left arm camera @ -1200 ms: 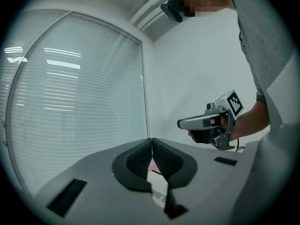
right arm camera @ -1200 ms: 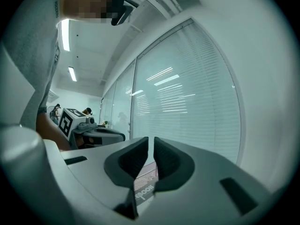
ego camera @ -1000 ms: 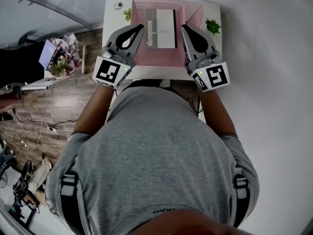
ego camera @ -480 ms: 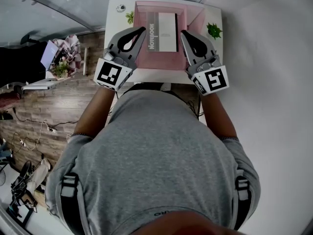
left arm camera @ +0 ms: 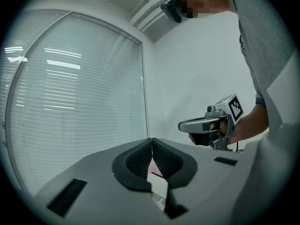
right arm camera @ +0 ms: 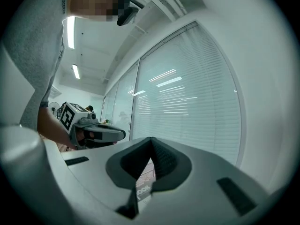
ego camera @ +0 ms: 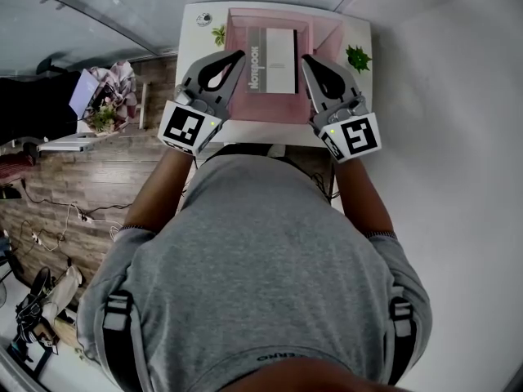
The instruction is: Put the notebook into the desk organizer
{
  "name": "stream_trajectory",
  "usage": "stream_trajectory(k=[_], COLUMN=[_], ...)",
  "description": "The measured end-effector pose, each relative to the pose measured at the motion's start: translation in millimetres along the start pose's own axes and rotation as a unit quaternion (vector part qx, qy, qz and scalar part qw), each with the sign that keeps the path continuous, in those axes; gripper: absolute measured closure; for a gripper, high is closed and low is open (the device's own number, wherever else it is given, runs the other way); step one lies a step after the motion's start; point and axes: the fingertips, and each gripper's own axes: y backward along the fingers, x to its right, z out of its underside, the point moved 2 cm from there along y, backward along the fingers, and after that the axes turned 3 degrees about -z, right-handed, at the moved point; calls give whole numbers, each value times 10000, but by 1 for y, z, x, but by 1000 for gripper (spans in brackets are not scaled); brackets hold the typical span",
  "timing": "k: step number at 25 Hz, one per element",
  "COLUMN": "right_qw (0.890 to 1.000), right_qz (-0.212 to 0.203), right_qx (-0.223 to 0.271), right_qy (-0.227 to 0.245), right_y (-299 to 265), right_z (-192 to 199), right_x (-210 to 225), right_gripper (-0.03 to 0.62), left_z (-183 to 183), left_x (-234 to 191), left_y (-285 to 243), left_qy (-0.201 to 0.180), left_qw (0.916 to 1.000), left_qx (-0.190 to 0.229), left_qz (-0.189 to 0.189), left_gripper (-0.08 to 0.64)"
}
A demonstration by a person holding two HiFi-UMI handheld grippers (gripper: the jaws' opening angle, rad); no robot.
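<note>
A grey and white notebook [ego camera: 274,59] lies flat inside a pink tray-like desk organizer [ego camera: 321,31] on the white desk [ego camera: 189,51]. My left gripper [ego camera: 239,54] hovers at the notebook's left edge, and my right gripper [ego camera: 305,57] at its right edge. Both are shut, pads pressed together with nothing between them. In the left gripper view the closed pads [left arm camera: 140,157] meet over a sliver of pink and white. Below the closed jaws in the right gripper view shows a strip of the notebook's printed cover [right arm camera: 143,191].
Two small green plants [ego camera: 357,57] [ego camera: 219,33] and a round item [ego camera: 203,20] stand on the desk beside the organizer. A white wall runs along the right. On the wooden floor to the left stand a side table with flowers [ego camera: 102,104] and cables [ego camera: 57,219].
The whole view has slid down slightly. Both grippers stay shut on either side of the notebook.
</note>
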Motion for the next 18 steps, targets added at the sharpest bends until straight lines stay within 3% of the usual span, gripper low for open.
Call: stream_trajectory(k=[18], right_qw=[10000], right_qz=[3], right_qx=[13], right_qy=[-30], right_y=[-1], right_z=[-1], right_x=[2], right_gripper=[586], left_z=[-4], left_x=[-4], left_y=[-1], left_qy=[-77], left_qw=[9999], left_qx=[68], left_qz=[-44], left_gripper=[540])
